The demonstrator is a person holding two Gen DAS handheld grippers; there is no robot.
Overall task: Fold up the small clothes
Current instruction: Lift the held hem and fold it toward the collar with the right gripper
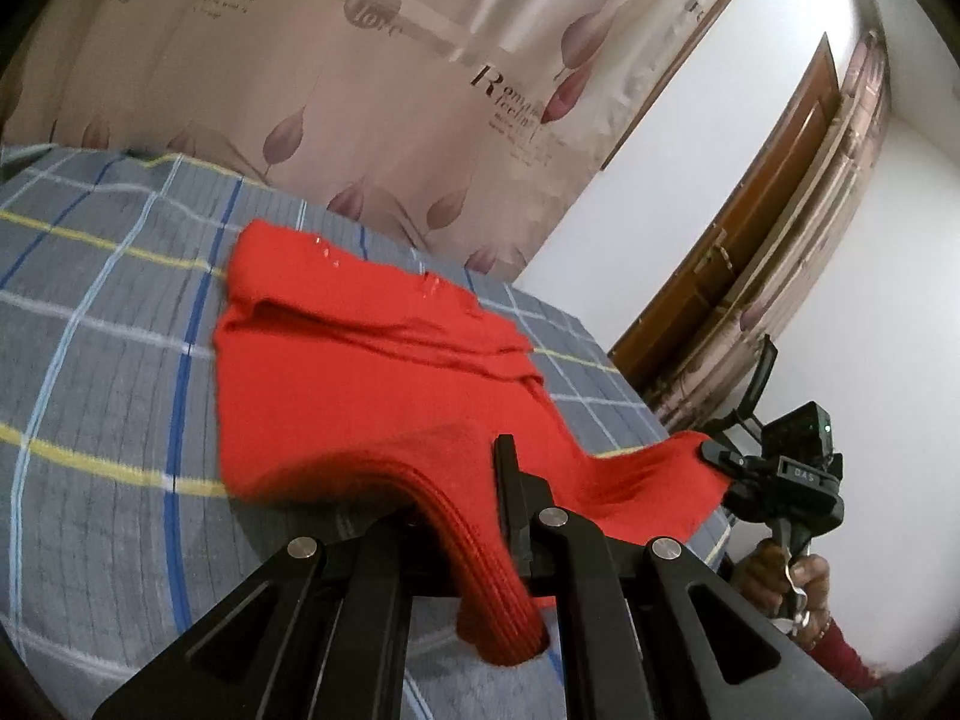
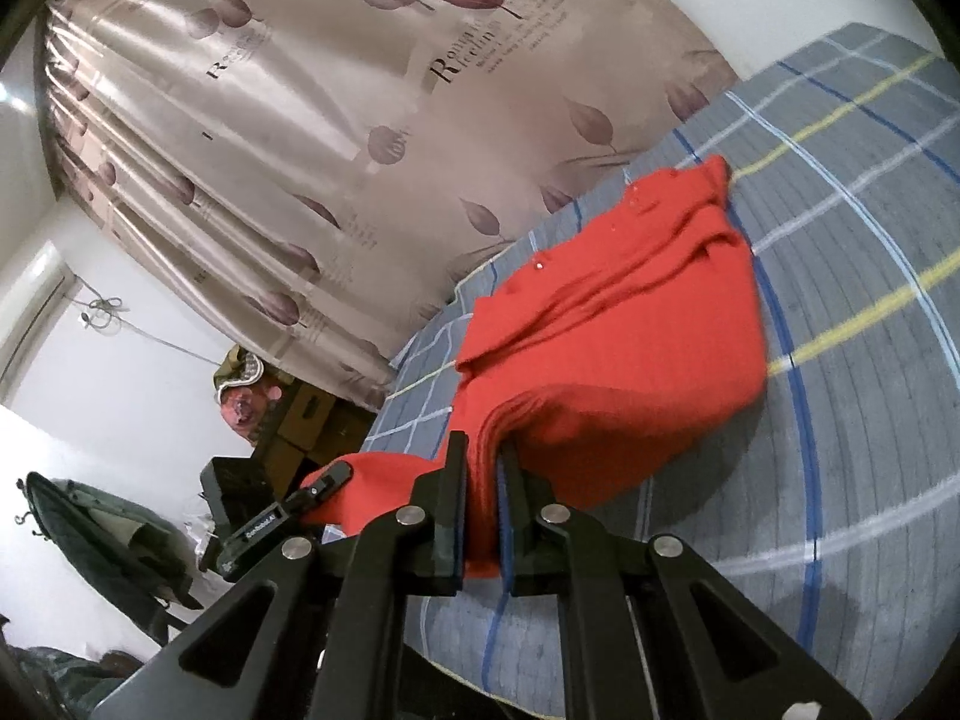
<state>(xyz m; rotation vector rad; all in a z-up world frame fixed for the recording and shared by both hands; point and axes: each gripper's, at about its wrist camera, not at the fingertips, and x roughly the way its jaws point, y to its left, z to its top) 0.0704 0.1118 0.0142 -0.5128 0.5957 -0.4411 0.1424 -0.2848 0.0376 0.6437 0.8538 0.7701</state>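
Observation:
A small red knit garment [image 1: 372,372] lies on the checked grey bedsheet [image 1: 102,312], its near ribbed hem lifted off the bed. My left gripper [image 1: 474,510] is shut on the ribbed hem. My right gripper [image 1: 717,456] shows at the right of the left wrist view, pinching another corner of the hem, with the hand below it. In the right wrist view my right gripper [image 2: 480,480] is shut on the red garment [image 2: 612,324]. My left gripper [image 2: 324,483] shows at the left there, clamped on the hem.
The bedsheet [image 2: 852,312] spreads around the garment. A beige leaf-print curtain [image 1: 372,90] hangs behind the bed. A wooden door [image 1: 750,240] is at the right. Boxes and bags [image 2: 270,414] and a dark chair [image 2: 102,534] stand beside the bed.

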